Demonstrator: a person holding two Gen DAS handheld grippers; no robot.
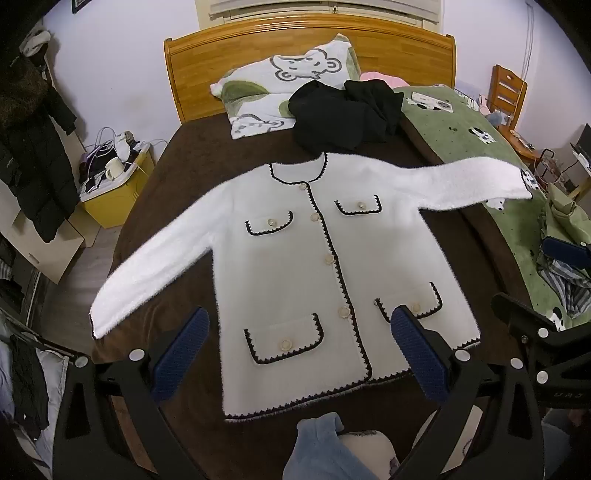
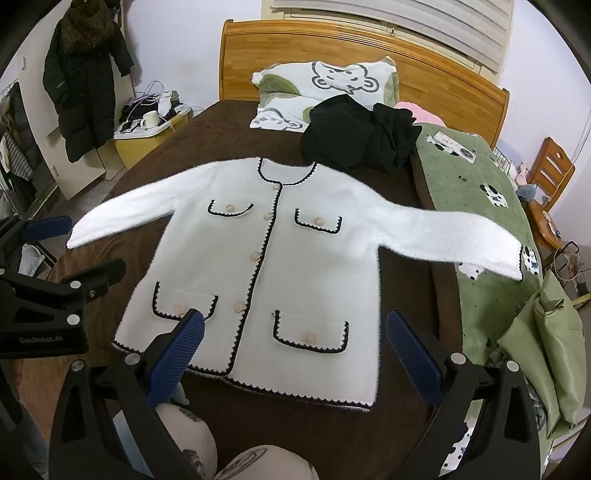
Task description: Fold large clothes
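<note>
A white fuzzy cardigan with black scalloped trim, several cream buttons and pockets lies flat, front up, on the brown bed cover. Both sleeves are spread out; its right-hand sleeve rests on the green blanket. It also shows in the right wrist view. My left gripper is open and empty, held above the cardigan's hem. My right gripper is open and empty, above the hem's right half. The right gripper's body shows at the left view's right edge.
A black garment lies bunched just beyond the collar. A bear-print pillow leans on the wooden headboard. A green blanket covers the bed's right side. A yellow cluttered box stands left. A wooden chair stands right.
</note>
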